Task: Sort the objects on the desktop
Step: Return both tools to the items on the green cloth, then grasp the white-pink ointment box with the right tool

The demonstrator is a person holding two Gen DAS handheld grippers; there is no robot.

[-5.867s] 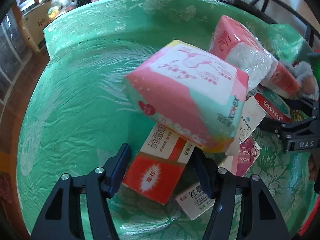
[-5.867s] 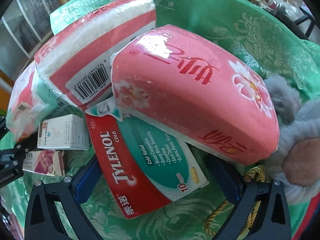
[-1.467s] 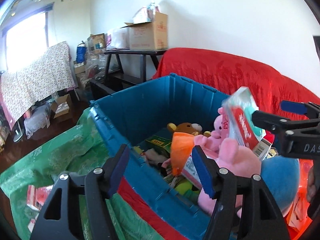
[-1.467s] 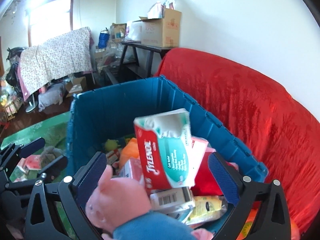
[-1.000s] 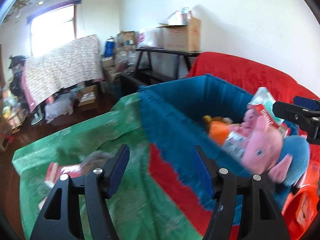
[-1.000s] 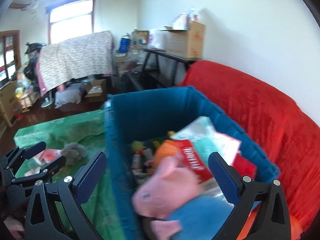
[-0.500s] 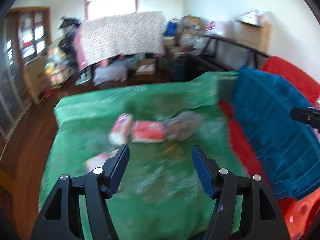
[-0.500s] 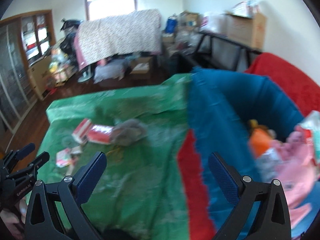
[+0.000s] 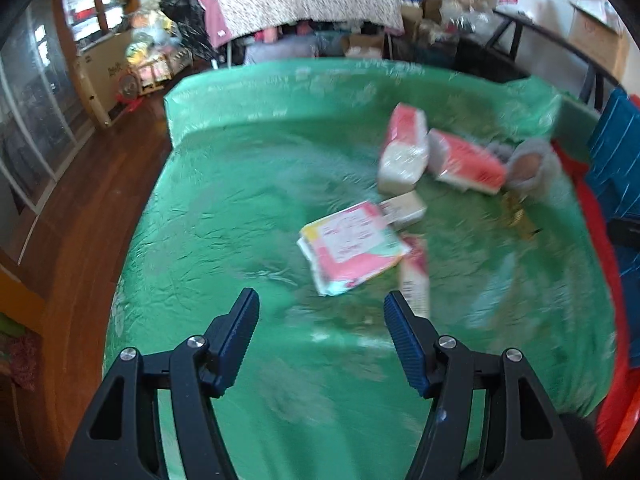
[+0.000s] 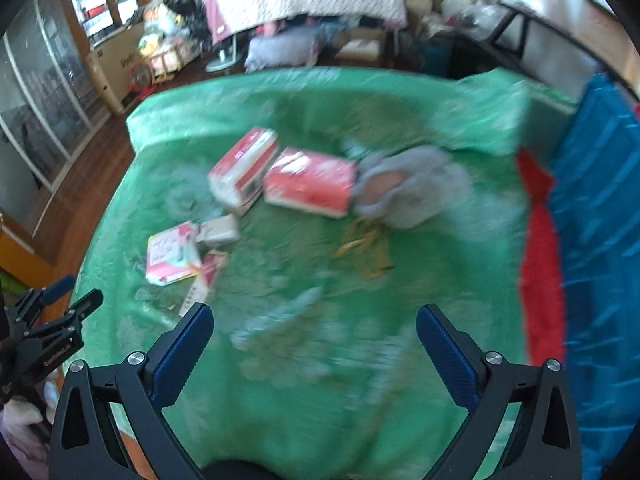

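Both hand-held grippers, left (image 9: 320, 308) and right (image 10: 314, 326), hang spread and empty above the green-covered surface (image 9: 224, 208). Ahead of the left one lies a pink-and-white soft pack (image 9: 352, 250); beyond it, two red-and-white tissue packs (image 10: 310, 182) beside a grey plush (image 10: 404, 186).

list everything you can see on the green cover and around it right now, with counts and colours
green cover: 1, green, spread under everything
tissue packs: 2, red and white, side by side at the far middle
flat packet: 1, pink, white and yellow, nearer, left of middle
small boxes: about 3, pale or pink, blurred, around the flat packet
plush toy: 1, grey, right of the tissue packs
cord: 1, yellow, in front of the plush
bin: 1, blue, right edge
left gripper: open, empty
right gripper: open, empty
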